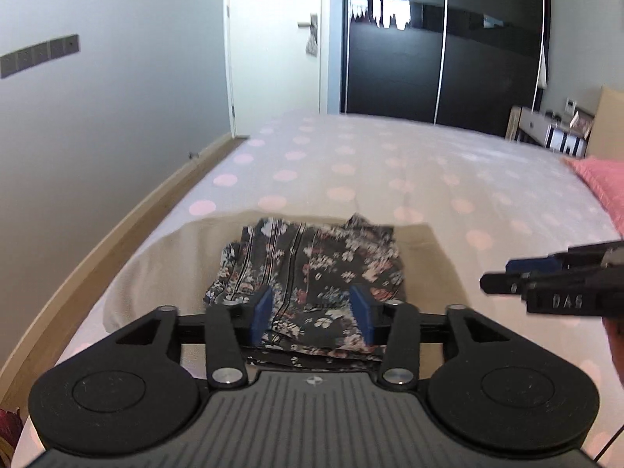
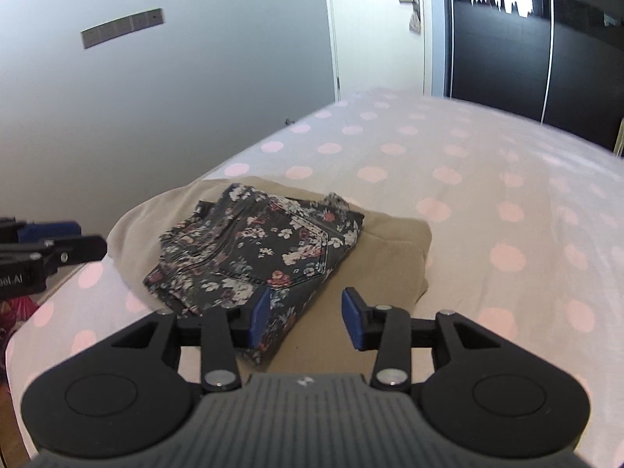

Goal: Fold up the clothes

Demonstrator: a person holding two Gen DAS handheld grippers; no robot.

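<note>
Trousers of dark cloth with small flowers [image 2: 257, 249] lie folded in a neat pile on a folded tan cloth [image 2: 394, 261], near the edge of the white bed with pink dots [image 2: 468, 163]. This fold looks done. Both the left tongs [image 1: 316, 314] and the right tongs [image 2: 306, 319] hang above the pile, tipped down, spread apart and pinching nothing.

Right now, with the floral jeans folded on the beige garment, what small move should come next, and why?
Probably draw both grippers back and clear. The floral jeans already lie folded on the beige garment, and the left gripper and right gripper stand open above them, holding nothing, so this fold looks finished.
</note>
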